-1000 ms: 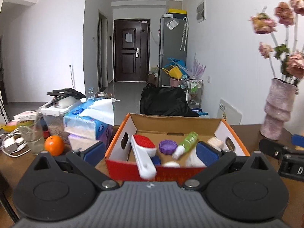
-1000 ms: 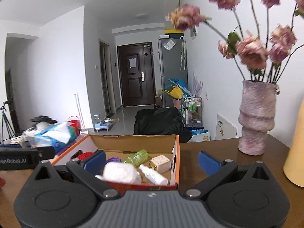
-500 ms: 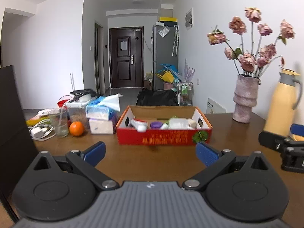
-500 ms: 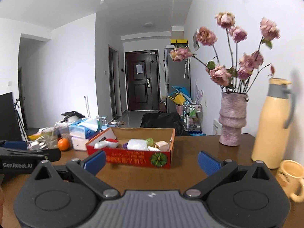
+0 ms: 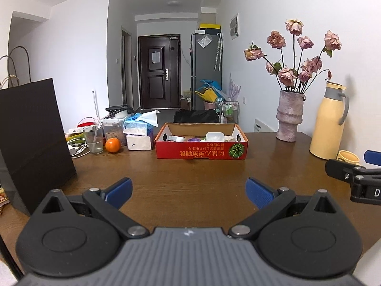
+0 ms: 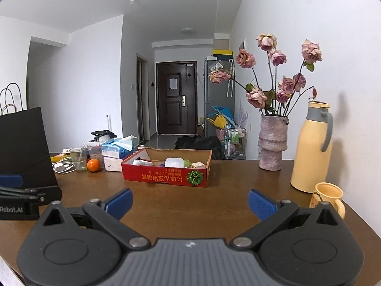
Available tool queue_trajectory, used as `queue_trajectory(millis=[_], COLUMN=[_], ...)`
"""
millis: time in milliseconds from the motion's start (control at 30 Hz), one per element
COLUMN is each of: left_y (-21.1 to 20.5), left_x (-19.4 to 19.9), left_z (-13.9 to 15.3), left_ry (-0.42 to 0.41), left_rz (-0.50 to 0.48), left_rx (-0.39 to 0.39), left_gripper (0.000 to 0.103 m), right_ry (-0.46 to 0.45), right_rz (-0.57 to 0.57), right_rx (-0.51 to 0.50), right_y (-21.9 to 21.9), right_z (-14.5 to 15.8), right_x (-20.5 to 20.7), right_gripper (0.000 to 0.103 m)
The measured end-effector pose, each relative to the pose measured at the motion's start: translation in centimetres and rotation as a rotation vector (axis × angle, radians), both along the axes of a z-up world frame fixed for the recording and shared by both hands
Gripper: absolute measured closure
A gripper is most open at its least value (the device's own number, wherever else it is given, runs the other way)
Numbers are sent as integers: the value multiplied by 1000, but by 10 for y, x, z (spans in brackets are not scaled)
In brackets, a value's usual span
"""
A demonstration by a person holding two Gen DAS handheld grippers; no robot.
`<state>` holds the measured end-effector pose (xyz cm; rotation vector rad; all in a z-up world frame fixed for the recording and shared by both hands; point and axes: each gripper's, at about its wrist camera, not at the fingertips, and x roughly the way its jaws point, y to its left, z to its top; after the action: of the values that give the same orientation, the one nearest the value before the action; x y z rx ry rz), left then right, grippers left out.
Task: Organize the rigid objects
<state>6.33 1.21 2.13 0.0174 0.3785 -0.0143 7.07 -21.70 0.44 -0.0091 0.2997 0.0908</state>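
- Both grippers have pulled well back from the red cardboard box [image 5: 201, 151]; a second ago they hung right over it.
- The left hand-held gripper [image 5: 188, 191] and right hand-held gripper [image 6: 190, 202] are spread wide, released and empty.
- The small rigid objects [image 6: 175, 162] lie inside the box on the counter [image 5: 190, 178]; sorting looks finished.

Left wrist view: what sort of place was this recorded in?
Most likely a lived-in apartment: a wooden dining table with a vase of dried roses and a thermos, a hallway to a dark entry door, and a fridge beside it.
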Motion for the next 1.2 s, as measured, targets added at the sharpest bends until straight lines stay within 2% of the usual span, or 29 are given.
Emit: queue_trajectory(millis=[1200], left_y=[-9], left_x=[-10], left_z=[2], left_ry=[-13], left_rz=[-28], left_rx=[-1], left_gripper=[0], right_ry=[-3], right_rz=[-13], right_rx=[-11], right_y=[-2], right_z=[3], right_x=[-10], right_gripper=[0])
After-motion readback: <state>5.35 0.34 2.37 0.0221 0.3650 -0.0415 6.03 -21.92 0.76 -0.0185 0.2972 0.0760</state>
